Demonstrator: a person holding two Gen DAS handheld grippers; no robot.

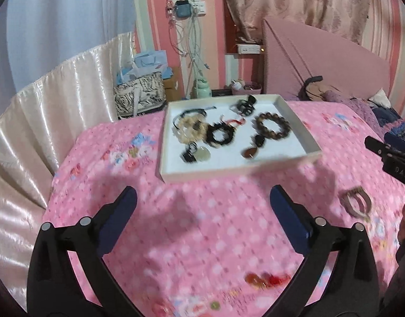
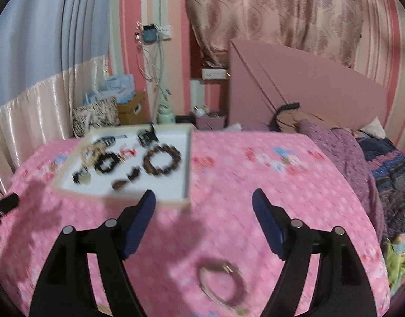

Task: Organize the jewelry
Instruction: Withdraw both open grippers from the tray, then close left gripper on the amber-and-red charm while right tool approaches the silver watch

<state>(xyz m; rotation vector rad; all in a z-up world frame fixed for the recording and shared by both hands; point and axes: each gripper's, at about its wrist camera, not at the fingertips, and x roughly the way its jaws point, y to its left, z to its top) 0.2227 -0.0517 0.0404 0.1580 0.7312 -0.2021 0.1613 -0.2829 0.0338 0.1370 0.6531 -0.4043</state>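
A white tray (image 1: 229, 170) lies on the pink bedspread and holds a brown bead bracelet (image 1: 272, 129), a black bead bracelet (image 1: 219, 134), a cream bead bracelet (image 1: 190, 129), a black hair claw (image 1: 244, 105) and two pendants. My left gripper (image 1: 203, 194) hovers open in front of the tray with nothing between its fingers. A red bead string (image 1: 265, 280) lies on the bedspread below it. My right gripper (image 2: 203, 195) is open and empty at the tray's (image 2: 188, 163) near right corner. A pinkish bangle (image 2: 223, 282) lies on the bedspread below its fingers, also visible as the bangle (image 1: 357, 204) in the left wrist view.
A pink headboard (image 1: 321, 60) stands behind the bed. Bags and a box (image 1: 139, 97) sit on the floor beyond the tray. A heap of purple and dark clothes (image 2: 374, 163) covers the bed's right side. A satin drape (image 1: 44, 121) runs along the left edge.
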